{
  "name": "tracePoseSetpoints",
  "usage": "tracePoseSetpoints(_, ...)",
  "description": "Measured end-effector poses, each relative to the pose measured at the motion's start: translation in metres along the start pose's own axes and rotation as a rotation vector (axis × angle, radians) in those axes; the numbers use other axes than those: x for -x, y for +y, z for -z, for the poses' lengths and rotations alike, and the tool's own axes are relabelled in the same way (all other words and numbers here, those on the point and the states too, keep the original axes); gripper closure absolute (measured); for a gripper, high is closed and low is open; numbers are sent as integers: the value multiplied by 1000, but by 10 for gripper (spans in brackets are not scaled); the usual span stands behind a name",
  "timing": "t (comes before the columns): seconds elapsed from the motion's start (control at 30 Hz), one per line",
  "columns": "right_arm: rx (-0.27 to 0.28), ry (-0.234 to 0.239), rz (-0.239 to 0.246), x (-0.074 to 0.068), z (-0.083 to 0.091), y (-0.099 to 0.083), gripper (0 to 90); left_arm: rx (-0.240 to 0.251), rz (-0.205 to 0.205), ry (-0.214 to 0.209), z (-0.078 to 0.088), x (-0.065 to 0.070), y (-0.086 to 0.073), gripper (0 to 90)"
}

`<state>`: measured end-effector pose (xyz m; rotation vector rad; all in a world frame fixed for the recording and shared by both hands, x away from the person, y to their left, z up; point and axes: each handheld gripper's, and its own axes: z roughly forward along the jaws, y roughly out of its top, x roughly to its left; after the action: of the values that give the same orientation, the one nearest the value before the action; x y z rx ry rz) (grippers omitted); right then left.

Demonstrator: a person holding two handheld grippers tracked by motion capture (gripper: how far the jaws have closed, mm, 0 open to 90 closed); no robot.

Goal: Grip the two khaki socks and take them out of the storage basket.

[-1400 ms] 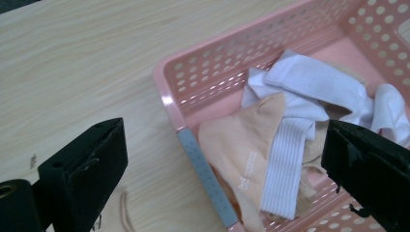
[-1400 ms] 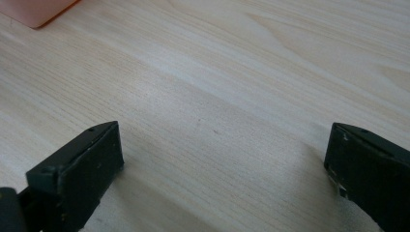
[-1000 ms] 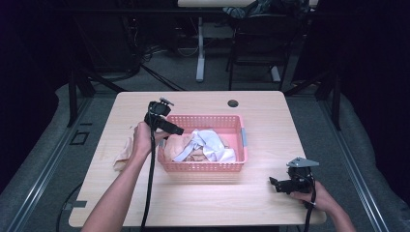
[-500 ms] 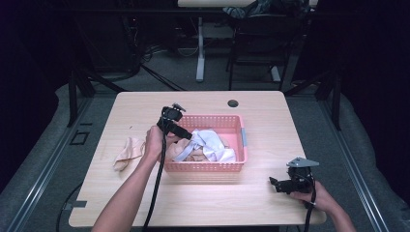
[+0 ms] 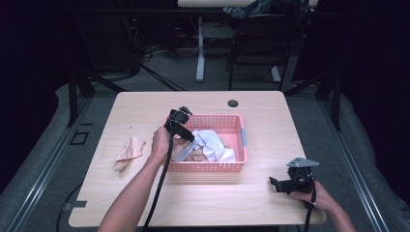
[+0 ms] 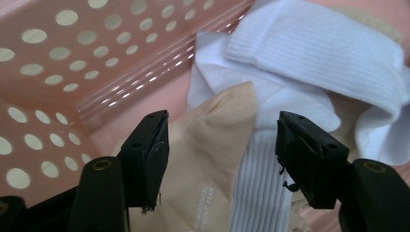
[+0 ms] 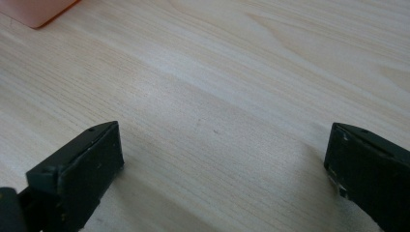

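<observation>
Socks fill the pink basket at the middle of the table: a beige sock lies flat on the basket floor, with a white ribbed sock just beside it and a bulkier white one folded over both. Another beige sock lies on the table to the left of the basket.

The left gripper hangs inside the basket with jaws spread, straddling the edge where the beige sock and the ribbed one meet. Closing from here would likely pinch both at once, or catch the folded white sock's cuff and drag the heap along. A shallow bite on the thin beige fabric could also slip free on the lift.

The right gripper rests near the table's right front corner, jaws spread wide over bare wood, holding nothing.

The beige fabric looks thin and smooth, with small white lettering; the white socks look thick and ribbed.
</observation>
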<state>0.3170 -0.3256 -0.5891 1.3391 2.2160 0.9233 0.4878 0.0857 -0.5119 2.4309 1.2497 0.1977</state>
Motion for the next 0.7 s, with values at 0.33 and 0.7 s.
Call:
tracePoseSetpoints(0.33,0,0,0,0,0,0,0,-45,-11,57,-8,3,2,522)
tracePoseSetpoints(0.7,0,0,0,0,0,0,0,-110,19,83,-20,7,3,682)
